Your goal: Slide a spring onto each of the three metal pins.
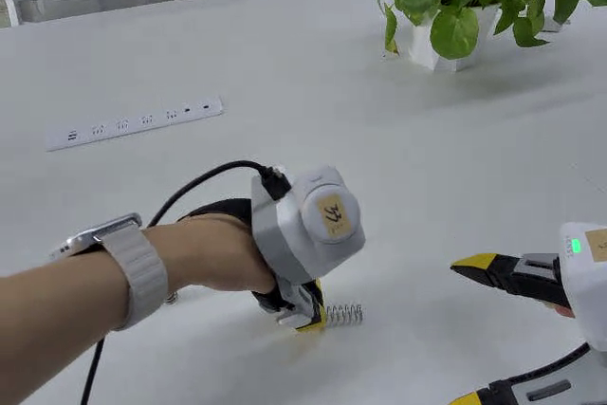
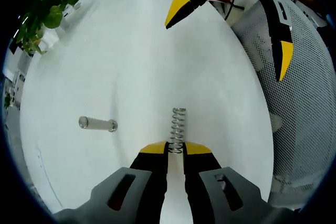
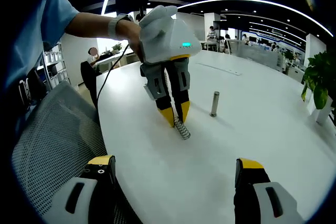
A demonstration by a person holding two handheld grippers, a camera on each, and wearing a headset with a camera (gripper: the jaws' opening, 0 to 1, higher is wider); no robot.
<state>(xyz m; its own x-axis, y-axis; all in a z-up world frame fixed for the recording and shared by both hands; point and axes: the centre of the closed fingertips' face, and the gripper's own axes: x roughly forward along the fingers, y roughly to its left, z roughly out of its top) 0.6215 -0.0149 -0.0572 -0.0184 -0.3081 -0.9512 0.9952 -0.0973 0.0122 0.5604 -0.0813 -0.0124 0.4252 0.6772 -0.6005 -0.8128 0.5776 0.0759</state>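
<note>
A small steel spring [image 1: 345,313] lies along the white table [image 1: 379,139], one end pinched in the yellow tips of my left gripper [image 1: 313,320]. From the left gripper view the spring [image 2: 178,127] runs straight out from the shut gripper [image 2: 176,148]. One metal pin [image 3: 214,103] stands upright on the table just beyond that gripper [image 3: 176,114], apart from the spring [image 3: 182,128]; the same pin [image 2: 97,124] sits to the spring's left. My right gripper [image 1: 469,329] hovers wide open to the right, holding nothing, and faces the spring [image 3: 176,163].
A white power strip [image 1: 133,123] lies at the back left and a potted plant [image 1: 465,7] stands at the back right. A black cable [image 1: 190,192] trails from the left gripper. A mesh chair [image 3: 47,145] sits by the table's near edge.
</note>
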